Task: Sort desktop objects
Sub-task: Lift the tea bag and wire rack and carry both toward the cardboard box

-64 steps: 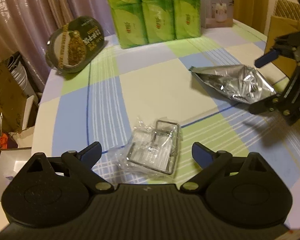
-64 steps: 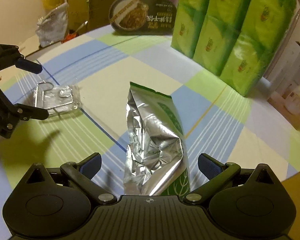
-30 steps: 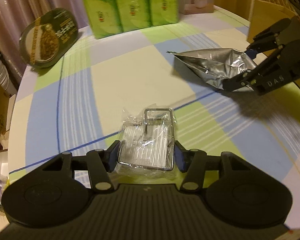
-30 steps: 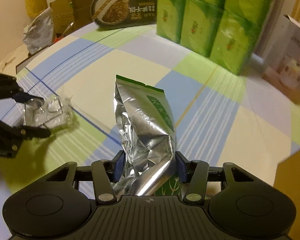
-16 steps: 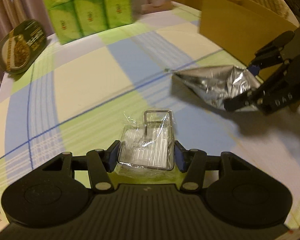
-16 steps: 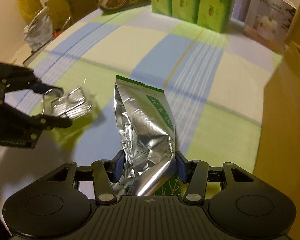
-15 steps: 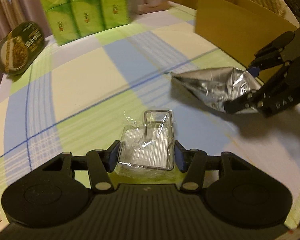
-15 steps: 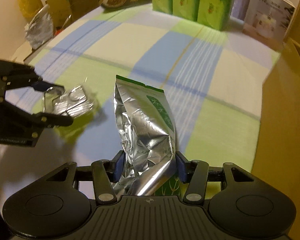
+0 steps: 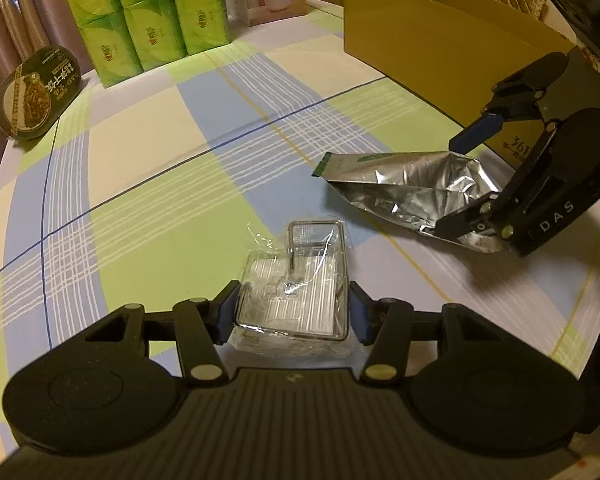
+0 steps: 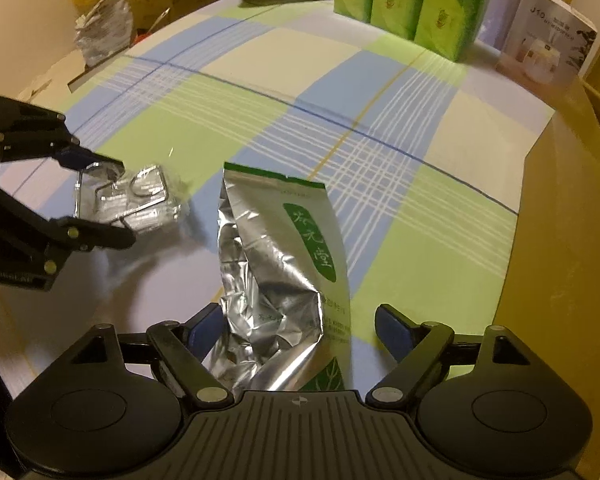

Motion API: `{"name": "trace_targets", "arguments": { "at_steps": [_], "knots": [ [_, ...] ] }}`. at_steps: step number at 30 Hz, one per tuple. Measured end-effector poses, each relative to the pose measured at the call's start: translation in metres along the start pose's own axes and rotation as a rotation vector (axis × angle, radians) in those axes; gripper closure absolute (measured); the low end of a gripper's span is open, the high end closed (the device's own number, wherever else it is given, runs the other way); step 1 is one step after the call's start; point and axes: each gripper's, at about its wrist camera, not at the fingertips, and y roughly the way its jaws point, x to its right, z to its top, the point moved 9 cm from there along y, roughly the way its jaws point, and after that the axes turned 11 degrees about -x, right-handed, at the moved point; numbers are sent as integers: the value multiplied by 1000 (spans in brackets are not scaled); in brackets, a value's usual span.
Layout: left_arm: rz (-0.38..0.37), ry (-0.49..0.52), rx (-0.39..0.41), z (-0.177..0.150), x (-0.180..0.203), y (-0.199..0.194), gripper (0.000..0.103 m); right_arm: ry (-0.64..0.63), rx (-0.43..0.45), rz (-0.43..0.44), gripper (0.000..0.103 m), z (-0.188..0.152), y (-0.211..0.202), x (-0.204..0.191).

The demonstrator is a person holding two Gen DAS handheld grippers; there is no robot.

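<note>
While right gripper (image 10: pixel 300 330) gapes, foil pouch (image 10: pixel 278 276) between fingers.

Warm, dim yellowish indoor light falls over the desk (image 9: pixel 148 128), leaving a soft noise across both views. Glare breaks on the crumpled foil bag (image 10: pixel 276 264) and on the clear wrapped packet (image 9: pixel 296 284). Blurred shadows smear the desk's near right edge in the left wrist view. Fisheye distortion bends the desk's far edge and the plaid lines, and black vignetting fills the corners.
</note>
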Motion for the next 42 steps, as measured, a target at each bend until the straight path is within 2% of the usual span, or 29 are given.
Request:
{"name": "trace_targets", "arguments": {
  "at_steps": [9, 12, 17, 22, 24, 26, 30, 32, 34, 38, 42],
  "knots": [
    [-16, 21, -24, -4, 3, 13, 50, -67, -54, 10, 17, -2, 18, -12],
    [-22, 14, -17, -3, 2, 14, 49, -55, -59, 17, 17, -1, 21, -11],
    [-20, 8, -14, -3, -1, 14, 40, -25, -75, 32, 17, -1, 25, -6],
    [-18, 20, -35, -5, -1, 19, 40, -23, -72, 35, 18, -1, 24, -8],
    [-16, 24, -37, -5, 0, 20, 40, -18, -69, 34, 22, 1, 24, -7],
    [-16, 26, -43, -5, 1, 21, 42, -10, -61, 32, 31, 3, 22, -5],
    [-20, 24, -59, -7, 2, 22, 50, -11, -58, 31, 37, 4, 20, -5],
    [-20, 35, -54, -6, 3, 22, 53, -14, -51, 29, 48, 6, 19, -5],
    [-31, 34, -31, -4, 5, 18, 54, -18, -39, 25, 53, 8, 16, -6],
    [-41, 18, 10, 5, 6, 11, 54, -1, -5, 26, 55, 11, 10, -5],
    [-37, 3, 14, 10, 4, 9, 54, 35, 40, 20, 56, 16, -1, 2]
  ]
}}
